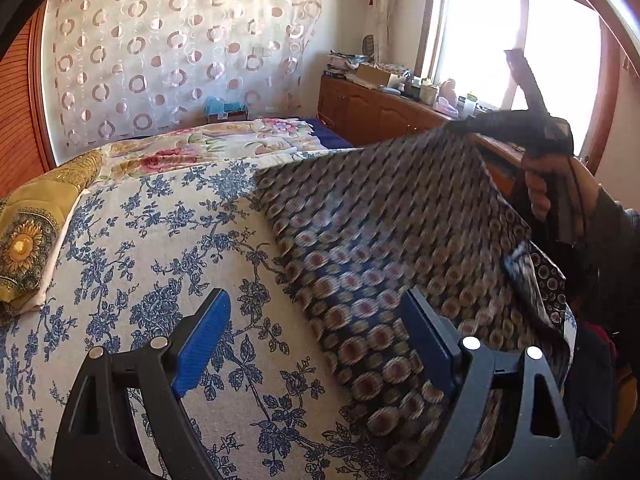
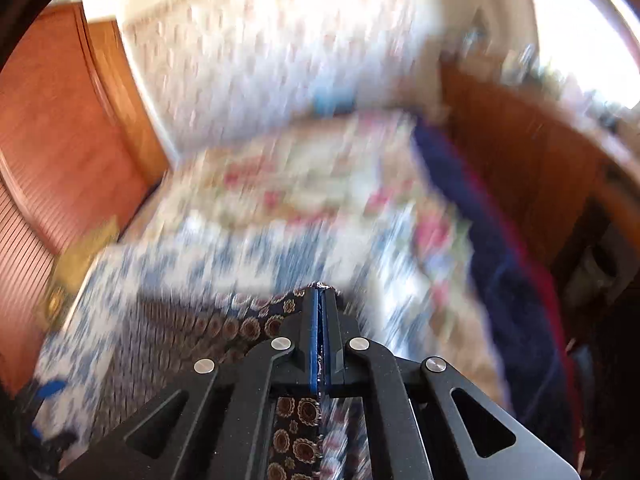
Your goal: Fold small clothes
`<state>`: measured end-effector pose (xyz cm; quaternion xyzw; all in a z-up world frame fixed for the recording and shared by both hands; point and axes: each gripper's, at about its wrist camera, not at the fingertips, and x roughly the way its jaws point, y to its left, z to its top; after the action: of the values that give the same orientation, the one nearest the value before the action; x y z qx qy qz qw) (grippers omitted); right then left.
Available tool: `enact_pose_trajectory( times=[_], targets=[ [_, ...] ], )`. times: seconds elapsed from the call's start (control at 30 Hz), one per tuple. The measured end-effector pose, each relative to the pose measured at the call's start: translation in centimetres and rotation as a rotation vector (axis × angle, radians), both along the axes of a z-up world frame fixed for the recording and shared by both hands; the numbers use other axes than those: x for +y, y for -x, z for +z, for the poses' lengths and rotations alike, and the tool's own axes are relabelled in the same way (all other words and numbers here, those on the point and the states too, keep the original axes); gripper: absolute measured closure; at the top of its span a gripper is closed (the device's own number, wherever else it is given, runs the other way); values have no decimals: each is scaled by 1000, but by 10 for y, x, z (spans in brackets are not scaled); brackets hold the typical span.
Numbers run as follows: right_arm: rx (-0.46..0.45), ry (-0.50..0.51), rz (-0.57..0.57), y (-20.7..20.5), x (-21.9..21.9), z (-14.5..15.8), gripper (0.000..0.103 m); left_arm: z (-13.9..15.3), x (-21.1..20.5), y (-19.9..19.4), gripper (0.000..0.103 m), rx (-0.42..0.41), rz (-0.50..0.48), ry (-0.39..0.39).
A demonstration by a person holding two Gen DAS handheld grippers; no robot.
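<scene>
Blue pads (image 1: 202, 344) of the left tool (image 1: 316, 344) stand wide apart with nothing between them, hovering low over the bed (image 1: 140, 240). Its right finger lies over the near edge of the cloth (image 1: 380, 260), a dark fabric printed with round brown medallions, though contact cannot be told.

That cloth is lifted at 1 corner: from the bed's blue-flowered sheet it rises as a stretched sheet toward the upper right, its lower part draped on the bed. At the top corner the right tool (image 1: 532, 120) pinches it, gripped by a hand (image 1: 538, 188) in a dark sleeve. In the right wrist view the right tool (image 2: 320, 300) has its 2 fingers pressed together on the cloth (image 2: 248, 324), fabric showing in the thin slit between the blue pads; the room beyond is smeared by motion.

Farther up the bed lie a floral quilt (image 1: 224, 144) and a yellow cushion (image 1: 32, 236). Behind stand a wooden cabinet (image 1: 376, 112) under the window (image 1: 512, 40) and a circle-patterned curtain (image 1: 172, 52).
</scene>
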<state>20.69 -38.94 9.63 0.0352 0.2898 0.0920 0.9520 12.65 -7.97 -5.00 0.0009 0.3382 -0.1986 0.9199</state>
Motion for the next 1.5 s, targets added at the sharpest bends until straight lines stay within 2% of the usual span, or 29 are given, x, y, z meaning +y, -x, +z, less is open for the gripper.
enact_pose_trajectory(
  times=[0.03, 0.1, 0.13, 0.17, 0.2, 0.33, 0.43, 0.57, 0.77, 0.87, 0.93, 0.97, 1.03, 1.07, 1.17, 1.3, 1.43, 1.5],
  targets=[
    [-5, 72, 7, -1, 7, -1, 102, -1, 0, -1, 15, 5, 1, -1],
    [60, 261, -4, -9, 24, -12, 94, -3, -2, -2, 15, 19, 0, -9],
    [74, 319, -31, -9, 27, -15, 81, -4, -3, -3, 15, 23, 0, -17],
    [73, 333, -34, -7, 28, -16, 69, -5, -4, -2, 15, 24, -2, -23],
    [67, 322, -9, -3, 28, -16, 66, -5, -4, -2, 15, 25, -4, -23],
    [52, 300, 40, 20, 24, -12, 64, -5, -7, -1, 15, 30, -13, -33],
    [99, 238, 143, 44, 26, -15, 63, -5, -8, 1, 15, 26, -20, -37],
    [146, 224, 234, 93, 37, -35, 63, -2, -7, 4, 15, 16, -16, -38],
    [205, 210, 273, 141, 49, -72, 63, 2, -4, 8, 15, 9, -13, -35],
    [212, 243, 271, 153, 55, -79, 64, 2, -7, 10, 15, 11, -25, -45],
    [231, 298, 255, 157, 57, -80, 64, 0, -9, 12, 15, 12, -30, -49],
    [233, 311, 245, 155, 56, -78, 79, 0, -9, 12, 15, 14, -32, -49],
    [237, 287, 248, 160, 48, -79, 95, -2, -10, 12, 15, 18, -36, -49],
    [235, 282, 241, 162, 42, -78, 99, -3, -11, 12, 15, 21, -37, -49],
    [224, 269, 217, 183, 24, -70, 103, -5, -12, 11, 15, 29, -39, -49],
    [207, 234, 178, 199, 8, -63, 103, -7, -14, 10, 15, 37, -41, -44],
    [188, 197, 197, 201, 17, -60, 101, -9, -20, 11, 15, 42, -56, -54],
    [185, 197, 207, 198, 28, -64, 83, -10, -23, 13, 15, 45, -63, -65]
  ],
)
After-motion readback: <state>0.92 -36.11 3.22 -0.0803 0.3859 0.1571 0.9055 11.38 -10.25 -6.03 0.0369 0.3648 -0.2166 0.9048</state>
